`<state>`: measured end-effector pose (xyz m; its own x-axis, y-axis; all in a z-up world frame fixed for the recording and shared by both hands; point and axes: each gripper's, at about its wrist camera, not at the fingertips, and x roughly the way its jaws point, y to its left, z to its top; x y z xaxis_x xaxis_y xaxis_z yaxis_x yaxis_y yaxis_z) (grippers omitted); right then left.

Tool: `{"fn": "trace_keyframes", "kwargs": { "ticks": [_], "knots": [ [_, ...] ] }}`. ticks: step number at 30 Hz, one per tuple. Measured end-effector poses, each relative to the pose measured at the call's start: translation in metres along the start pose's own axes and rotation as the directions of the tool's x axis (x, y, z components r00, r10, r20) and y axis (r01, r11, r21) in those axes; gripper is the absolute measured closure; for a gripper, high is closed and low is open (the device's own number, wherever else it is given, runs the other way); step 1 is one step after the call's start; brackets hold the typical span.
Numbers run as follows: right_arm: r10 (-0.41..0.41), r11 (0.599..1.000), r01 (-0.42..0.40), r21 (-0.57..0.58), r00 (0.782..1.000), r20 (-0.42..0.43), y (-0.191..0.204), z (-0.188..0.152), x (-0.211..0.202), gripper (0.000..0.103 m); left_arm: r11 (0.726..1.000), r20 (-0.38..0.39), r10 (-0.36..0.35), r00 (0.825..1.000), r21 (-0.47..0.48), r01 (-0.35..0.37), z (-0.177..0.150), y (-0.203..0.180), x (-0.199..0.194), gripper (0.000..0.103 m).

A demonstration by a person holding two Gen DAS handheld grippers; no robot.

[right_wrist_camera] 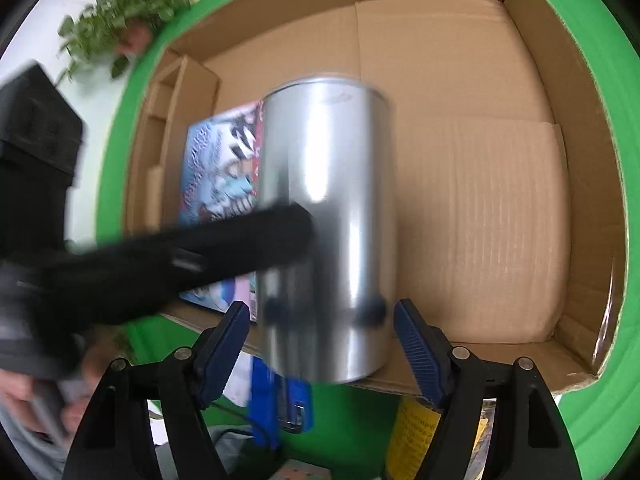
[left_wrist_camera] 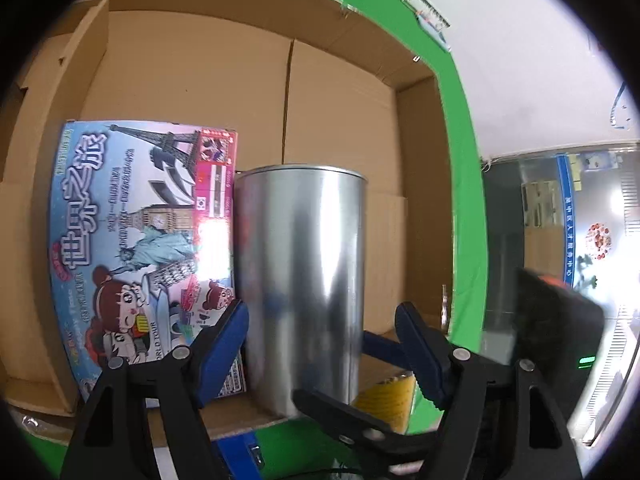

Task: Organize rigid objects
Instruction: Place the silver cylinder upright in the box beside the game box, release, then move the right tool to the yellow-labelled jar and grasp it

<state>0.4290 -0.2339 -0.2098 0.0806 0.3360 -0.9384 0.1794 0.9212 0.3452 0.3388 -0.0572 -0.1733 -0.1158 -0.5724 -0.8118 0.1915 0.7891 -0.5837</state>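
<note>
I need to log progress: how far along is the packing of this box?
Done: the game box lies in the carton. In hand: the silver can sits between both tongs, left and right; whether their pads press it is unclear. Left: a yellow item and a blue item sit outside the carton.

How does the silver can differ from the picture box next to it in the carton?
The silver can is a plain, shiny metal cylinder; the picture box is flat, rectangular and covered in colourful landmark and cartoon prints. The can hides the box's right edge. Both are rigid and sit in the cardboard carton.
</note>
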Motion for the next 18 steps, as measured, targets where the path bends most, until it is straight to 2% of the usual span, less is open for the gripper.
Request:
{"fn": "trace_keyframes", "kwargs": {
  "ticks": [3, 5, 7, 8, 9, 12, 14, 16, 17, 18],
  "knots": [
    [-0.012, 1.0, 0.012, 0.014, 1.0, -0.001, 0.007, -0.008, 0.0, 0.028, 0.999, 0.028, 0.009, 1.0, 0.039, -0.01, -0.003, -0.003, -0.019, 0.029],
    [0.0, 1.0, 0.0, 0.008, 0.999, 0.034, 0.015, -0.015, -0.012, 0.029, 0.997, 0.076, 0.012, 0.997, 0.075, -0.018, -0.006, -0.005, -0.039, 0.029],
    [0.0, 1.0, -0.001, 0.004, 0.996, 0.09, 0.024, -0.026, -0.032, 0.025, 0.991, 0.139, 0.031, 0.99, 0.125, -0.048, -0.012, -0.011, -0.059, 0.028],
    [-0.018, 1.0, 0.017, 0.007, 0.992, 0.126, 0.028, -0.032, -0.043, 0.019, 0.986, 0.175, 0.043, 0.984, 0.153, -0.07, -0.016, -0.015, -0.071, 0.028],
    [-0.052, 0.999, 0.049, 0.018, 0.982, 0.182, 0.032, -0.041, -0.058, 0.013, 0.978, 0.219, 0.058, 0.974, 0.184, -0.1, -0.021, -0.018, -0.084, 0.028],
    [-0.123, 0.992, 0.112, 0.053, 0.948, 0.293, 0.04, -0.062, -0.093, 0.01, 0.953, 0.347, 0.101, 0.932, 0.235, -0.191, -0.032, -0.026, -0.116, 0.027],
    [-0.159, 0.987, 0.139, 0.081, 0.926, 0.343, 0.043, -0.078, -0.114, 0.01, 0.946, 0.364, 0.069, 0.929, 0.271, -0.177, -0.044, -0.028, -0.129, 0.029],
    [-0.156, 0.987, 0.129, 0.096, 0.909, 0.387, 0.043, -0.095, -0.131, 0.023, 0.936, 0.361, 0.03, 0.932, 0.316, -0.152, -0.053, -0.031, -0.138, 0.072],
    [-0.143, 0.989, 0.117, 0.089, 0.904, 0.403, 0.041, -0.106, -0.141, 0.049, 0.933, 0.35, 0.034, 0.936, 0.325, -0.156, -0.056, -0.034, -0.136, 0.099],
    [-0.143, 0.989, 0.122, 0.078, 0.898, 0.416, 0.044, -0.116, -0.149, 0.07, 0.933, 0.336, 0.043, 0.941, 0.323, -0.158, -0.06, -0.037, -0.136, 0.101]
  ]
}}
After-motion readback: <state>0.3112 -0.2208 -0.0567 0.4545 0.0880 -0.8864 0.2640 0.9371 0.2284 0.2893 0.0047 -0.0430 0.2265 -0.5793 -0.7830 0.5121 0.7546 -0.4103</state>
